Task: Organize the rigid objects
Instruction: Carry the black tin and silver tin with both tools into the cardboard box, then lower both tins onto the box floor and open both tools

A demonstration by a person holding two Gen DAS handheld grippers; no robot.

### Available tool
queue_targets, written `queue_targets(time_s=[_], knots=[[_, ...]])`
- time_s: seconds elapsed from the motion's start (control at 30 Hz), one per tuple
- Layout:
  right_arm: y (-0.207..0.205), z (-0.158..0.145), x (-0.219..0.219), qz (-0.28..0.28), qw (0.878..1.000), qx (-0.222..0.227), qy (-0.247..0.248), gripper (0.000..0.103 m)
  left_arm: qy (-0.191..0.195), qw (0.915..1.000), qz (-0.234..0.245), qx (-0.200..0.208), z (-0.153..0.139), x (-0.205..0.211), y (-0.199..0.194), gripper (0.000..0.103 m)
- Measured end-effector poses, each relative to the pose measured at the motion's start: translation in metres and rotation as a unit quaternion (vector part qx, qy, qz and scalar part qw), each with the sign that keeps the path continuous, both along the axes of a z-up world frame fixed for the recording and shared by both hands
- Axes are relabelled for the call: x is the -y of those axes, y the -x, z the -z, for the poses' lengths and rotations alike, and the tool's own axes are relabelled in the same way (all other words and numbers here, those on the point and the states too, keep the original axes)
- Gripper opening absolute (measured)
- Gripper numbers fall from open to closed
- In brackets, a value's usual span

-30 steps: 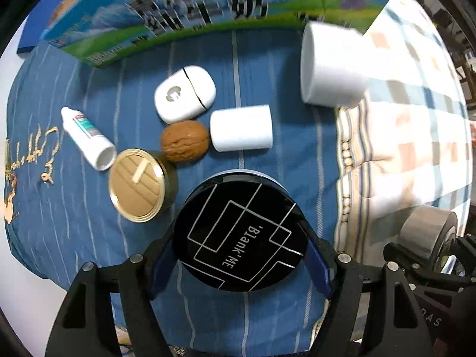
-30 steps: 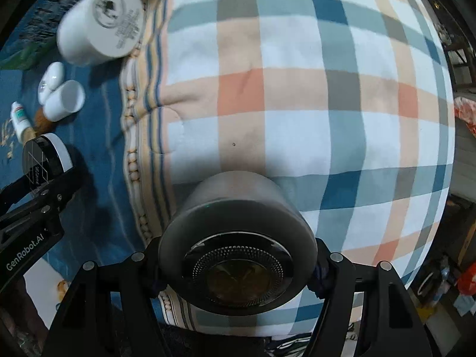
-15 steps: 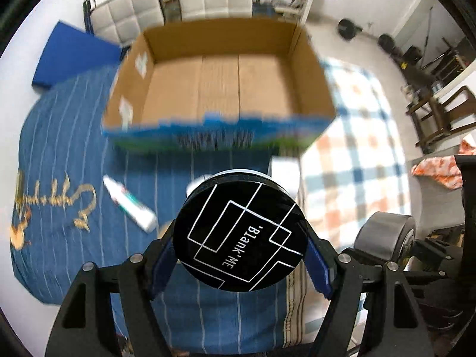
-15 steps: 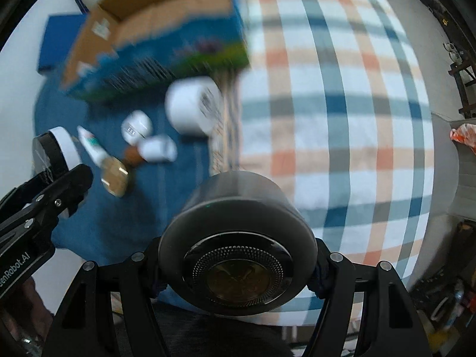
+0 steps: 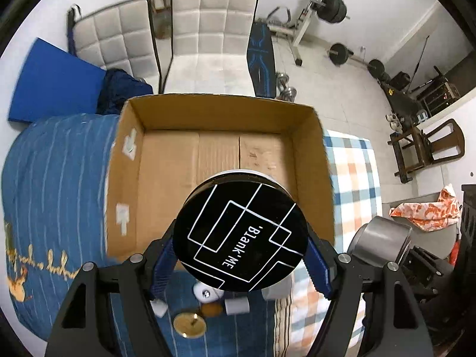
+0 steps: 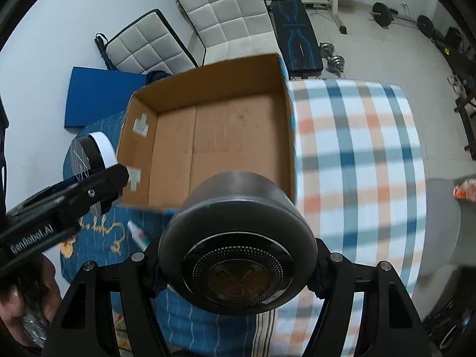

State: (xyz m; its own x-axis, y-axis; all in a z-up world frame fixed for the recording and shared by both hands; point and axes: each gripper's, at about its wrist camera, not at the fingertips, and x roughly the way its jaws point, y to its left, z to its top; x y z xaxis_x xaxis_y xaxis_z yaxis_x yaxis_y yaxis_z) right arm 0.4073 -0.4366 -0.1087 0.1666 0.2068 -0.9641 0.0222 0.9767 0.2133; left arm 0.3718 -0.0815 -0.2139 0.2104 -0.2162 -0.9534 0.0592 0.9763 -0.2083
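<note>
Below me a blue cloth (image 5: 56, 178) meets a plaid cloth (image 6: 366, 148) on the right; white chairs (image 5: 214, 29) and weights stand far. The box (image 5: 208, 113) between them looks bare. My left gripper (image 5: 241, 263) clamps a black tin (image 5: 241, 232), my right gripper (image 6: 236, 270) a grey jar (image 6: 238, 232), both near the box's front edge. A candle (image 5: 189, 324) and small white bottles lie near, beneath the tin.

Blue striped cloth (image 5: 53, 178) beside plaid checked cloth (image 6: 372, 148); open brown cardboard box (image 5: 131, 178) on both.
</note>
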Motion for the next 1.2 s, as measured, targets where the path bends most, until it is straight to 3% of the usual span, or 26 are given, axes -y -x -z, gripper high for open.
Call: queue_targets(time_s=[0.07,0.23,0.37,0.6,0.83,1.2], knots=[[-0.031,0.042,-0.035,-0.003,1.000,-0.001,0.018,0.072,0.004,0.9997,-0.005,-0.023,0.021,-0.004,-0.028,0.074],[-0.090,0.090,-0.057,-0.014,0.999,-0.028,0.040,0.072,-0.001,0.9978,-0.012,-0.066,0.066,-0.008,-0.071,0.073],[-0.127,0.125,-0.076,-0.027,0.996,-0.050,0.065,0.072,0.019,0.9926,-0.016,-0.119,0.105,-0.010,-0.104,0.073],[-0.165,0.191,-0.106,-0.061,0.988,-0.091,0.110,0.073,0.014,0.9843,-0.024,-0.174,0.155,-0.017,-0.139,0.074],[-0.181,0.221,-0.121,-0.071,0.982,-0.118,0.129,0.073,0.032,0.9746,-0.037,-0.219,0.185,-0.022,-0.148,0.074],[-0.188,0.237,-0.125,-0.066,0.978,-0.143,0.137,0.073,0.026,0.9710,-0.038,-0.234,0.190,-0.020,-0.151,0.074]])
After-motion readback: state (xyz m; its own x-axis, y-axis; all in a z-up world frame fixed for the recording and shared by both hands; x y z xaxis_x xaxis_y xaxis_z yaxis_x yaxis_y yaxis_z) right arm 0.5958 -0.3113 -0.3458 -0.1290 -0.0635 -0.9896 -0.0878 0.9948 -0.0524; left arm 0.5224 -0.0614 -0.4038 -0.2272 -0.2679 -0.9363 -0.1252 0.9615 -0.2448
